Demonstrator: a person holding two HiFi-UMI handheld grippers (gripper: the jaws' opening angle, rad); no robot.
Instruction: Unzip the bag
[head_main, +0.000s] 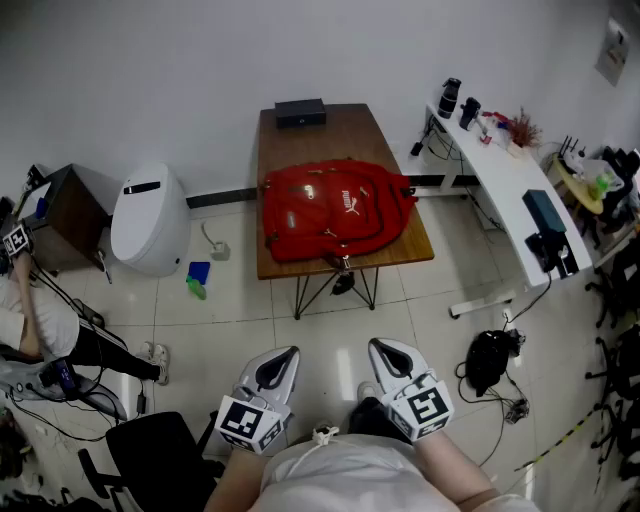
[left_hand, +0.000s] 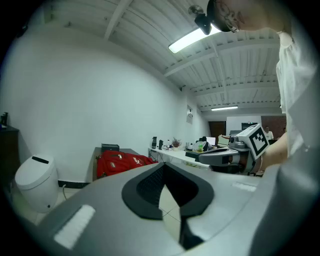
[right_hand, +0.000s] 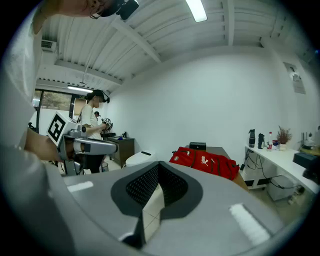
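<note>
Red backpack (head_main: 335, 210): lies flat on a brown wooden table (head_main: 330, 125), filling its near half, one strap corner reaching the right edge. White logo print faces up. Zip lines and pullers are too small to tell, so whether it is open or closed cannot be read. In both gripper views only its low side profile shows.

Black box (head_main: 301, 112): at the far end of the table, apart from the backpack.

Left gripper (head_main: 288, 353): held low, close to the person's body, well apart from the table. Jaw tips meet, with only a thin wedge of floor tile showing behind them; nothing is between them.

Right gripper (head_main: 377, 346): beside the left one, likewise drawn together at the tips and empty.

White desk (head_main: 500, 180): right of the table, with bottles and small clutter that is hard to make out.

White rounded bin (head_main: 148, 218): on the floor left of the table.

Second person (head_main: 30, 320): cut off at the left edge.
</note>
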